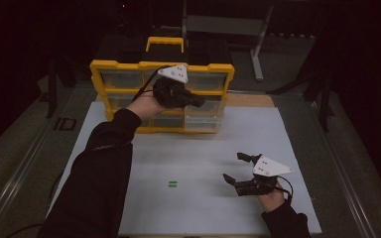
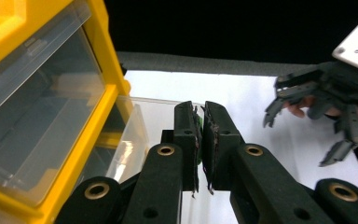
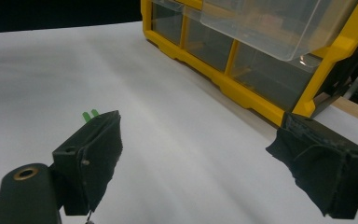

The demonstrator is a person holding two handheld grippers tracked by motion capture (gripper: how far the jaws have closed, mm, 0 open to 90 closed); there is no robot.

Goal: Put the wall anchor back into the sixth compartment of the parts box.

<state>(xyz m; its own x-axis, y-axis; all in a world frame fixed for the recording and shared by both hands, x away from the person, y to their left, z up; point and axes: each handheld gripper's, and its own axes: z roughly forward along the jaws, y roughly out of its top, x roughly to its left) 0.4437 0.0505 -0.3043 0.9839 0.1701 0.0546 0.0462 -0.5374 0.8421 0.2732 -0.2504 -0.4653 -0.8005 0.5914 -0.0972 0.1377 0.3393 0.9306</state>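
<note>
No writing can be read on the yellow organizer (image 1: pixel 161 67). The left gripper (image 2: pixel 200 140) hangs over its pulled-out clear drawer (image 1: pixel 204 117), jaws pressed nearly together on a small green piece (image 2: pixel 198 125), seen in the left gripper view. The right gripper (image 1: pixel 241 171), jaws wide apart and empty, hovers well in front of the organizer, right of the green mark (image 1: pixel 172 184).
</note>
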